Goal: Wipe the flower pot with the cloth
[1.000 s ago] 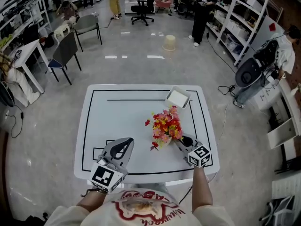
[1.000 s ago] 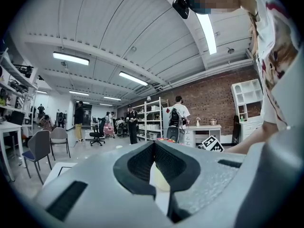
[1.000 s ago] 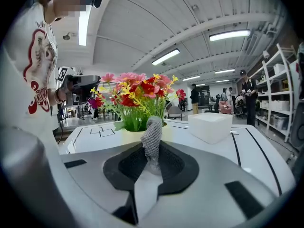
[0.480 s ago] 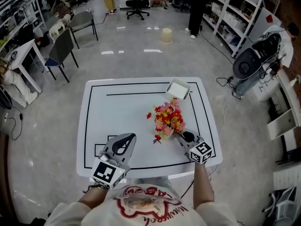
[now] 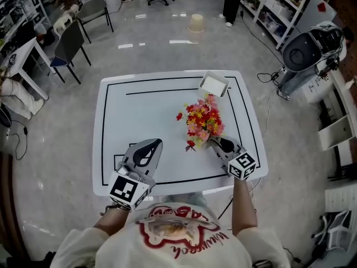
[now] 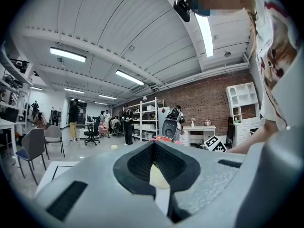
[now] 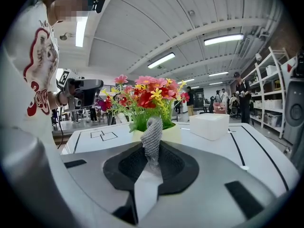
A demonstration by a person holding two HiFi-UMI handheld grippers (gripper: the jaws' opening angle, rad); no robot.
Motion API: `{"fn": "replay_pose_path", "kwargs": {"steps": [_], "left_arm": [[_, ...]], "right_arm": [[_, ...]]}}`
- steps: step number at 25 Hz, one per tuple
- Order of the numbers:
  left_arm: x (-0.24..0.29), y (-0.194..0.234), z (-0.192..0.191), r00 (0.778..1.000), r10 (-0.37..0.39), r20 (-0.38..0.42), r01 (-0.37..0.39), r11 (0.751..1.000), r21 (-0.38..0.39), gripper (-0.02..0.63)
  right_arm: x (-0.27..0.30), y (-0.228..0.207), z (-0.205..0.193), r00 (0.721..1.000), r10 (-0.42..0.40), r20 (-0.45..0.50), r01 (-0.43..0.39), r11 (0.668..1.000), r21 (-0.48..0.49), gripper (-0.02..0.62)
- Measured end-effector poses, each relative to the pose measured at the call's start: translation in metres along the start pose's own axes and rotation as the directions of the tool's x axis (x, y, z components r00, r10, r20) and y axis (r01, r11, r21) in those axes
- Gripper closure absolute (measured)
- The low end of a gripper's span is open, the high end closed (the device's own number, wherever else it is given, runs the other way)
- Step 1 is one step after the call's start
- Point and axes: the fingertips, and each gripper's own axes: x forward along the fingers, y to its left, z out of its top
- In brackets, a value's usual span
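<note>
At 7 o'clock on the tabletop (image 5: pixel 117 121), the left gripper (image 5: pixel 149 145) rests with its jaws together, holding nothing. Toward 4 o'clock, the right gripper (image 5: pixel 217 144) pinches a bunched grey cloth (image 7: pixel 152 137) up against the flower pot (image 7: pixel 173 134); I cannot tell if they touch. With 0 bracing from the left, a hard wipe could probably tip the top-heavy pot or slide it toward the white box (image 5: pixel 213 84) at 12 o'clock.

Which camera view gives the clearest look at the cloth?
The right gripper view: the grey knitted cloth stands pinched between the jaws of the right gripper, directly in front of the flower pot. In the head view, that gripper and the flowers cover it. The left gripper view shows only flower tops, no cloth.
</note>
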Motion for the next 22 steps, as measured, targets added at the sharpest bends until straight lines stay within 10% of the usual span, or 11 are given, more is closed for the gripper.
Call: {"fn": "replay_pose_path", "kwargs": {"steps": [22], "left_arm": [[0.001,-0.004,-0.009,0.999,-0.049,0.005,0.049,0.999,-0.023,0.604]], "right_arm": [[0.001,0.017,-0.005,0.985,-0.167,-0.032,0.167,0.986,-0.012,0.543]]}}
